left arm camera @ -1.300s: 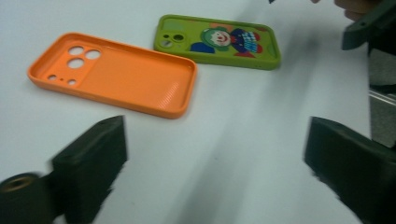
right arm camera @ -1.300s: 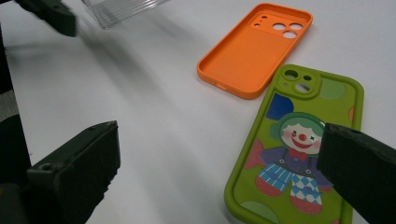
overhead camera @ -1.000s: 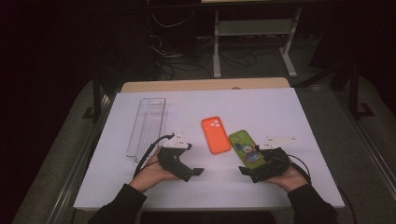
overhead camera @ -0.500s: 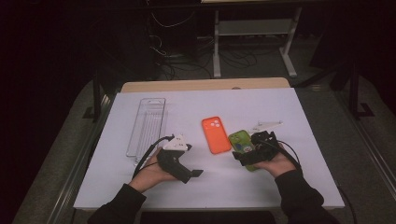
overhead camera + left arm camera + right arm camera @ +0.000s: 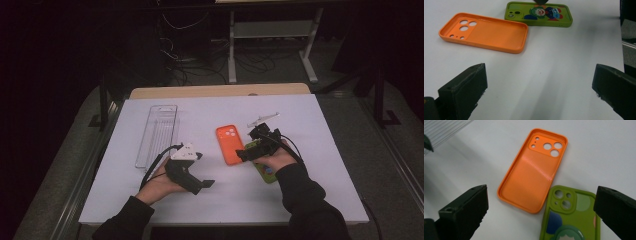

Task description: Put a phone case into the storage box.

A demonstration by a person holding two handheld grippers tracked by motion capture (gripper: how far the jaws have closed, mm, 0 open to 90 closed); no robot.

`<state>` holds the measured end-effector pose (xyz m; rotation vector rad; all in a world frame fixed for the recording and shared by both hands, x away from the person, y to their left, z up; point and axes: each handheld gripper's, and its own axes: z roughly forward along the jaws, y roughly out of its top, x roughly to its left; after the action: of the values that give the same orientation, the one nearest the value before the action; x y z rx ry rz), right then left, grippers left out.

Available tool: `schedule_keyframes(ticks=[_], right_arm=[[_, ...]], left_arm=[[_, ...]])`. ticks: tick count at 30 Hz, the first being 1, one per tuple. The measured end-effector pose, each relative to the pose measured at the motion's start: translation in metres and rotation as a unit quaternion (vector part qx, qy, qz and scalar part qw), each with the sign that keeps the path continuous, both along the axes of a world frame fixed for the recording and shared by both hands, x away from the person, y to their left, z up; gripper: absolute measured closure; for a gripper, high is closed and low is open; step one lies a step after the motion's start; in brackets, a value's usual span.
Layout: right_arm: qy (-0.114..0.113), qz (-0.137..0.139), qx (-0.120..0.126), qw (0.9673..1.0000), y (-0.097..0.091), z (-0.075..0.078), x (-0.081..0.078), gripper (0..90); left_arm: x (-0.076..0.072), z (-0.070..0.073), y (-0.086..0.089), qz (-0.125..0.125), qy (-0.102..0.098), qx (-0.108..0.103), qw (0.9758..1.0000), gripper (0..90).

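Two phone cases: an orange case [image 5: 230, 144] and a green case [image 5: 263, 167] lie just beside each other on the desk [image 5: 310, 125], right of centre.
Orange case, material: smooth, glossy and seemingly soft plastic, a rounded rectangle lying hollow side up, with a raised rim and round camera holes at its far end; a fine dotted grain shows on its inner floor in the right gripper view [image 5: 534, 171].
Green case, material: matte, thick-walled, rounded corners, camera cut-outs, a cartoon figure in blue, red and green printed on it [image 5: 539, 13].
Relation: the green case's camera corner sits just beside the orange case's near right corner; whether they touch cannot be told.
Desk surface: flat, plain white sheet, with a wooden edge at the far side.
Clear tray [image 5: 157, 134]: long, narrow, ribbed transparent plastic, left of centre, well apart from both cases.
In the way: nothing lies between the left gripper and the cases; the right hand [image 5: 272, 159] covers part of the green case in the high view.
Left gripper [image 5: 200, 186]: held low over the desk near its front edge, jaws spread wide, holding nothing, pointed toward the two cases.
Right gripper [image 5: 245, 155]: above the spot where the two cases meet, jaws wide apart, nothing between them, touching neither case as far as can be seen.
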<state>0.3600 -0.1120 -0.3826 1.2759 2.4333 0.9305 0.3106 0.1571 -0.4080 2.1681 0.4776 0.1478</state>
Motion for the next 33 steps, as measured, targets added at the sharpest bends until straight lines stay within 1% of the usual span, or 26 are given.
schedule_keyframes(ticks=[2, 3, 5, 7, 8, 10, 11, 12, 13, 17, 19, 22, 23, 24, 27, 28, 29, 33], right_arm=[[0.001, -0.002, -0.007, 1.0, 0.005, -0.001, 0.005, 0.0], [0.005, -0.006, -0.008, 0.9999, 0.008, -0.002, 0.007, 0.0], [0.003, -0.005, -0.017, 0.9998, 0.013, -0.004, 0.013, 0.0], [0.017, -0.015, -0.016, 0.9996, 0.02, -0.005, 0.016, 0.0], [0.016, -0.012, -0.02, 0.9996, 0.022, -0.007, 0.019, 0.0], [0.022, -0.016, -0.023, 0.9994, 0.027, -0.011, 0.023, 0.0], [0.024, -0.018, -0.025, 0.9992, 0.029, -0.012, 0.026, 0.0], [0.025, -0.018, -0.025, 0.9992, 0.032, -0.014, 0.028, 0.0], [0.033, -0.019, -0.023, 0.999, 0.035, -0.015, 0.03, 0.0], [0.032, -0.028, -0.028, 0.9987, 0.044, -0.02, 0.038, 0.0], [0.04, -0.033, -0.024, 0.9984, 0.048, -0.022, 0.041, 0.0], [0.04, -0.04, -0.026, 0.9981, 0.053, -0.025, 0.045, 0.0], [0.039, -0.041, -0.027, 0.998, 0.055, -0.027, 0.047, 0.0], [0.044, -0.043, -0.028, 0.9977, 0.057, -0.029, 0.048, 0.0], [0.055, -0.046, -0.033, 0.9969, 0.062, -0.035, 0.051, 0.0], [0.056, -0.048, -0.036, 0.9967, 0.063, -0.037, 0.052, 0.0], [0.055, -0.047, -0.039, 0.9967, 0.064, -0.039, 0.053, 0.0], [0.064, -0.053, -0.049, 0.9953, 0.069, -0.046, 0.057, 0.0]], left_arm=[[0.0, 0.0, 0.0, 0.001, 0.001, -0.001, 1.0, 0.0], [0.0, 0.0, 0.0, 0.001, 0.001, -0.001, 1.0, 0.0], [0.0, 0.0, 0.0, -0.002, -0.002, 0.002, 1.0, 0.0], [0.0, 0.0, 0.0, -0.002, -0.002, 0.002, 1.0, 0.0], [0.0, 0.0, 0.0, -0.002, 0.0, 0.0, 1.0, 0.0], [0.0, 0.0, 0.0, -0.005, -0.003, 0.003, 1.0, 0.0], [0.0, 0.0, -0.001, -0.003, -0.001, 0.0, 1.0, 0.0], [0.0, 0.0, 0.0, -0.005, -0.003, 0.004, 1.0, 0.0], [0.0, 0.0, 0.0, -0.006, -0.003, 0.004, 1.0, 0.0], [0.0, 0.0, 0.0, -0.005, -0.003, 0.001, 1.0, 0.0], [0.0, 0.0, 0.0, -0.003, -0.001, -0.003, 1.0, 0.0], [-0.001, 0.0, -0.002, -0.006, 0.0, 0.001, 1.0, 0.0], [-0.001, -0.001, -0.002, -0.008, -0.003, 0.001, 1.0, 0.0], [-0.001, -0.001, -0.002, -0.009, -0.002, 0.003, 1.0, 0.0], [-0.003, -0.002, -0.004, -0.004, 0.004, 0.001, 1.0, 0.0], [-0.002, -0.001, -0.003, -0.01, -0.001, 0.004, 0.9999, 0.0], [-0.002, -0.001, -0.003, -0.008, 0.0, 0.004, 1.0, 0.0], [-0.002, -0.001, -0.003, -0.009, -0.001, 0.004, 1.0, 0.0]])
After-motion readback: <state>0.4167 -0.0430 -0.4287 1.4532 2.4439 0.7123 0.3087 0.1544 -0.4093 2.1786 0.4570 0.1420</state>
